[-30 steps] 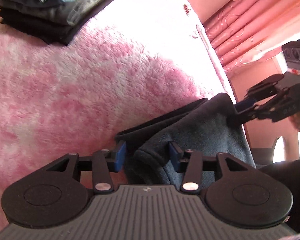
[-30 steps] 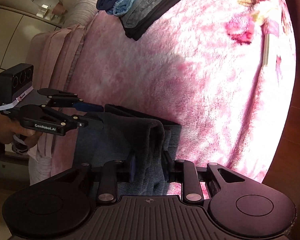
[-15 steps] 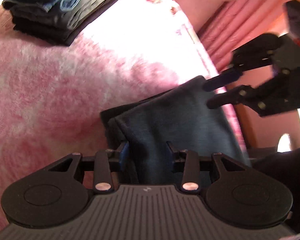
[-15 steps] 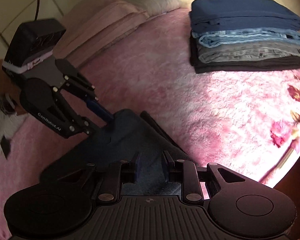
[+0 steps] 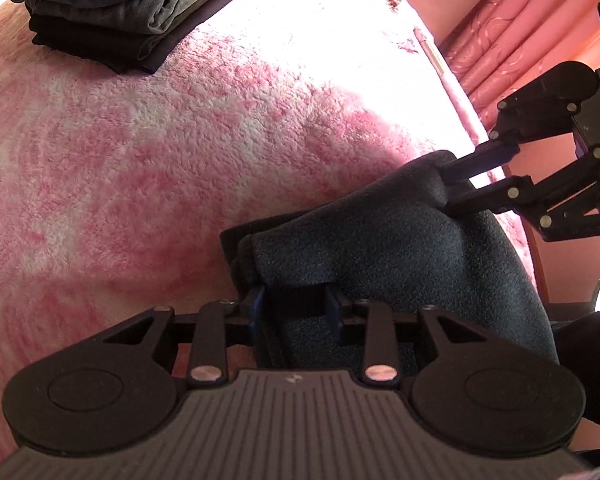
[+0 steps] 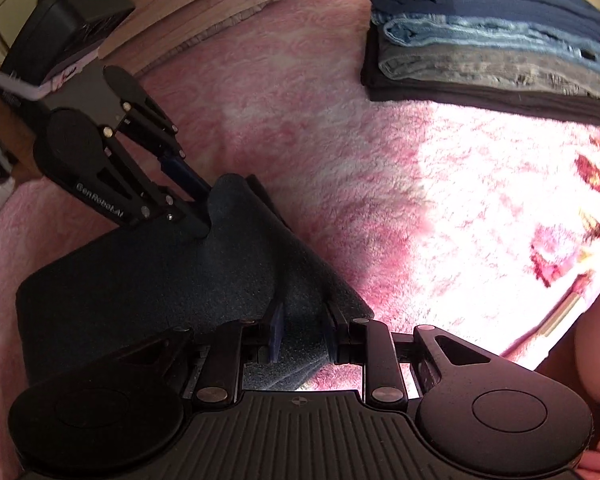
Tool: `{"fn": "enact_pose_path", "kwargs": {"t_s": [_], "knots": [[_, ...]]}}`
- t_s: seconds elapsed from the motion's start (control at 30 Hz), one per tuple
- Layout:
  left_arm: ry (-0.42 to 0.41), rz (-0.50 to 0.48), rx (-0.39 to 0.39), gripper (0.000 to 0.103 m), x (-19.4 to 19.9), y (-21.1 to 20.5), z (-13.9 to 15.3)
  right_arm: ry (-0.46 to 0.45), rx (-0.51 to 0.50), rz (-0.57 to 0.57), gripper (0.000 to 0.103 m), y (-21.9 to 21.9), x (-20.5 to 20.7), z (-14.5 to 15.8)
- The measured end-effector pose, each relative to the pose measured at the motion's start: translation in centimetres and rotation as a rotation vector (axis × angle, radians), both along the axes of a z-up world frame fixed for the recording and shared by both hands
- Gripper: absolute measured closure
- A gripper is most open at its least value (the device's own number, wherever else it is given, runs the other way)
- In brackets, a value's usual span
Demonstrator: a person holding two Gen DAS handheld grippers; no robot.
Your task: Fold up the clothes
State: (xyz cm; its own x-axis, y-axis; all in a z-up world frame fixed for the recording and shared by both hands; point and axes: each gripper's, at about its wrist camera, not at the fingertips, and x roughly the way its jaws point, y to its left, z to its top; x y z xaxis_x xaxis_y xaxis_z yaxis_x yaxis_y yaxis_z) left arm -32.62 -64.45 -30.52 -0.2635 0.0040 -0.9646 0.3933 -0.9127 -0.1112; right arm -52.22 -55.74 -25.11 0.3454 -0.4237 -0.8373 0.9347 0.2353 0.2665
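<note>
A dark blue-grey fleece garment (image 5: pixel 384 252) is folded over and held above the pink fluffy blanket (image 5: pixel 148 148). My left gripper (image 5: pixel 296 300) is shut on the garment's near edge. My right gripper (image 6: pixel 300 326) is shut on the other end of the same garment (image 6: pixel 160 272). In the left wrist view the right gripper (image 5: pixel 456 186) pinches the garment's far corner. In the right wrist view the left gripper (image 6: pixel 204 210) pinches the far corner.
A stack of folded clothes (image 6: pixel 488 48), navy, denim, grey and black, lies at the far side of the bed and also shows in the left wrist view (image 5: pixel 112 8). Pink curtains (image 5: pixel 520 36) hang beyond the bed edge. Folded pink bedding (image 6: pixel 204 8) lies at the head.
Both grippers have swung the garment over the bed and brought it flatter and lower toward the blanket. The folded stack now looks closer in both views.
</note>
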Motion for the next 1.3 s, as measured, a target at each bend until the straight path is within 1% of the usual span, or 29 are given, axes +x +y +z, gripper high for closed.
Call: {"fn": "enact_pose_path", "kwargs": {"t_s": [0.2,0.23,0.27,0.33,0.37,0.4,0.53,0.6,0.63,0.67,0.77,0.9,1.0,1.1,1.2,1.23,1.3], "knots": [[0.015,0.074,-0.021,0.071,0.6,0.1,0.1,-0.005,0.012,0.035,0.079,-1.2,0.2,-0.6],[0.021,0.106,-0.028,0.065,1.0,0.2,0.5,-0.002,0.018,0.042,0.078,-1.3,0.2,-0.5],[0.027,0.140,-0.036,0.063,1.6,0.4,1.0,0.005,0.022,0.052,0.078,-1.3,0.4,-0.4],[0.041,0.210,-0.063,0.064,3.2,1.1,2.4,0.020,0.031,0.064,0.078,-1.3,0.7,0.1],[0.047,0.242,-0.078,0.069,4.1,1.6,3.2,0.028,0.033,0.060,0.078,-1.2,0.9,0.4],[0.050,0.268,-0.094,0.070,5.2,2.4,3.9,0.035,0.034,0.050,0.078,-1.0,1.0,0.7],[0.087,0.389,-0.126,0.070,10.5,7.0,6.3,0.086,0.016,0.013,0.076,0.8,2.4,2.4],[0.104,0.450,-0.132,0.070,13.0,9.7,6.8,0.105,0.005,0.016,0.066,2.2,3.2,3.3],[0.109,0.490,-0.130,0.070,14.3,11.2,6.7,0.113,-0.003,0.023,0.052,3.0,3.7,3.7],[0.115,0.530,-0.128,0.069,15.6,12.7,6.7,0.117,-0.014,0.031,0.045,4.0,4.3,4.2],[0.143,0.642,-0.115,0.069,18.3,16.8,6.6,0.132,-0.021,0.090,0.045,6.4,6.3,4.9],[0.174,0.732,-0.103,0.069,20.3,20.4,6.2,0.154,-0.011,0.188,0.045,9.0,9.0,5.4],[0.196,0.782,-0.105,0.069,20.6,21.2,5.8,0.180,-0.013,0.257,0.045,10.0,10.5,5.9],[0.226,0.838,-0.100,0.070,20.5,20.9,5.6,0.215,-0.017,0.313,0.045,9.1,11.2,6.2],[0.255,0.902,-0.104,0.070,20.6,20.1,5.0,0.250,-0.022,0.363,0.045,7.2,11.4,6.1],[0.251,0.921,-0.104,0.070,20.7,19.8,4.5,0.256,-0.025,0.381,0.045,6.4,11.4,5.9],[0.225,0.961,-0.101,0.074,20.9,18.9,3.6,0.269,-0.032,0.416,0.045,4.6,11.3,5.5]]}}
